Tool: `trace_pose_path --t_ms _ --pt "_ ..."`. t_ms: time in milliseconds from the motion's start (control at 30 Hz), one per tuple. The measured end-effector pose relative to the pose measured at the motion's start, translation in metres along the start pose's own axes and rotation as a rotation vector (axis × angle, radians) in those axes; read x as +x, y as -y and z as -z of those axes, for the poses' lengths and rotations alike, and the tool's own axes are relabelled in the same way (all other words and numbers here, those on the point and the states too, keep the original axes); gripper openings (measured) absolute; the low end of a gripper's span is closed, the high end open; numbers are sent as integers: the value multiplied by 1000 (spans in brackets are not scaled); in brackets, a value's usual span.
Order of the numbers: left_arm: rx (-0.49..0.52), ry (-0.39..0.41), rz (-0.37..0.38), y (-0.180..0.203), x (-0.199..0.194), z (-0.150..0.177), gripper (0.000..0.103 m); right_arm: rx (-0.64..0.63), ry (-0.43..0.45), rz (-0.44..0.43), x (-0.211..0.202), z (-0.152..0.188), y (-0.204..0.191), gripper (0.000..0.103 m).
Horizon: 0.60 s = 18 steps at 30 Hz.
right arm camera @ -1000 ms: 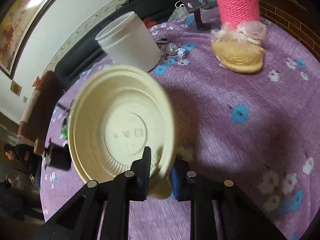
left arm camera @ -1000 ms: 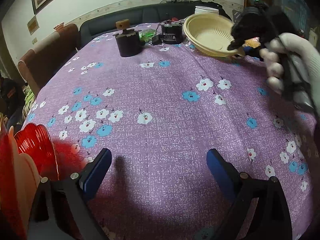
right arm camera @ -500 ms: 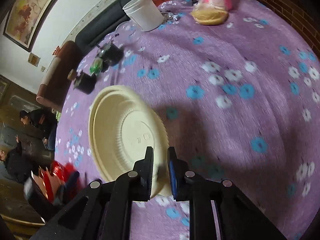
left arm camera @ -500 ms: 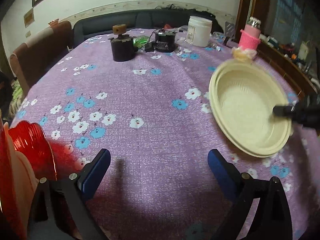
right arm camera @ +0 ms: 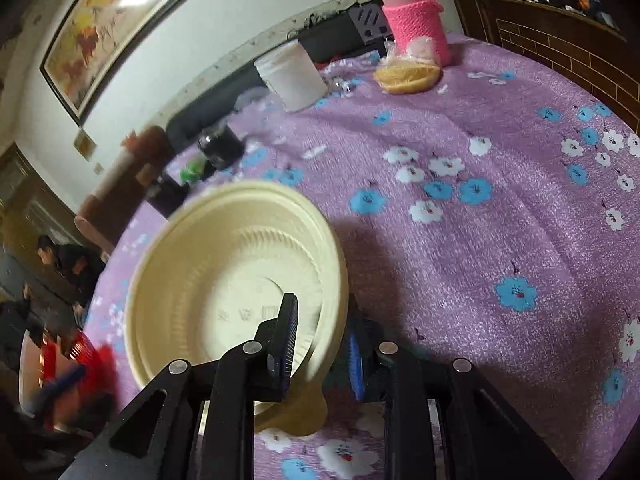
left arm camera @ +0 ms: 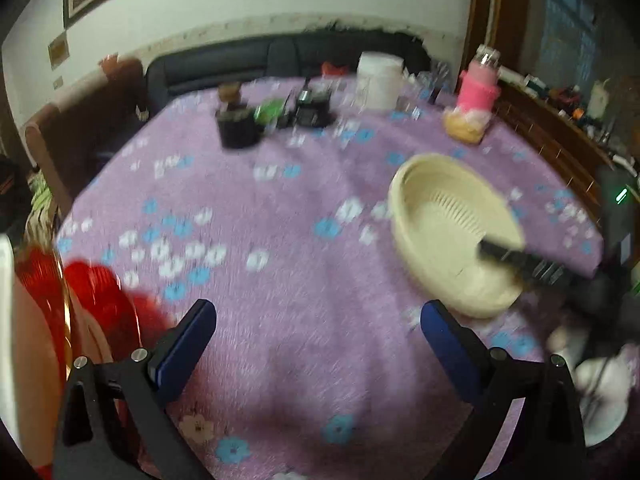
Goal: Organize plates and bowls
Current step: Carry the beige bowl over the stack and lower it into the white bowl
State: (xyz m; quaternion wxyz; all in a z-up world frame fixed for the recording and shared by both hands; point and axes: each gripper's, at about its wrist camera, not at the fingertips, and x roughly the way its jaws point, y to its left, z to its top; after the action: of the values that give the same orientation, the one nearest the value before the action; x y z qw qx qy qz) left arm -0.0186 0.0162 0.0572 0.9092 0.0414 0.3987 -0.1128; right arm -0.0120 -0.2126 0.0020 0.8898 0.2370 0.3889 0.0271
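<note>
A cream plastic bowl [right arm camera: 224,276] is pinched by its rim in my right gripper [right arm camera: 320,340], one finger inside, one outside. It hangs tilted a little above the purple flowered tablecloth [right arm camera: 480,208]. The same bowl [left arm camera: 448,224] shows at the right of the left wrist view, with the right gripper's finger [left arm camera: 504,254] on its near rim. My left gripper [left arm camera: 316,332] is open and empty above the cloth. Red and cream plates [left arm camera: 44,312] stand on edge at its far left; they also show in the right wrist view [right arm camera: 68,364].
At the table's far side stand a white tub [left arm camera: 378,80], a pink-sleeved bottle [left arm camera: 478,84], a bagged bun [left arm camera: 466,128], dark jars [left arm camera: 236,128] and a green packet [left arm camera: 272,112]. A sofa and chair lie behind. A wooden ledge [left arm camera: 560,128] runs on the right.
My right gripper has carried the cream bowl from the far side toward the near right of the table and lowered it. The left gripper stays open and has shifted slightly.
</note>
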Motion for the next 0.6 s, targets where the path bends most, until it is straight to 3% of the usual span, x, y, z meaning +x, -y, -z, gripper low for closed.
trace_pose_path --t_ms 67,233,400,433,533,567,600 --pt "0 -6 37 6 3 -9 102 0 -8 -11 0 0 -1 23" --pt "-54 -151 113 22 43 -29 102 -61 24 4 -8 1 -13 25" --pt "-25 -205 78 38 76 -39 98 -65 9 -7 -8 1 -14 25" --pt "-24 -220 81 38 81 -38 88 -62 4 -8 -7 1 -14 25" --pt "-43 -306 122 40 98 -34 37 -55 -23 -33 -4 1 -13 25" --pt "-47 -320 117 40 101 -32 29 -54 -25 -30 -4 1 -13 24" --pt "-49 -317 112 39 100 -30 28 -58 -20 -21 -5 1 -13 24"
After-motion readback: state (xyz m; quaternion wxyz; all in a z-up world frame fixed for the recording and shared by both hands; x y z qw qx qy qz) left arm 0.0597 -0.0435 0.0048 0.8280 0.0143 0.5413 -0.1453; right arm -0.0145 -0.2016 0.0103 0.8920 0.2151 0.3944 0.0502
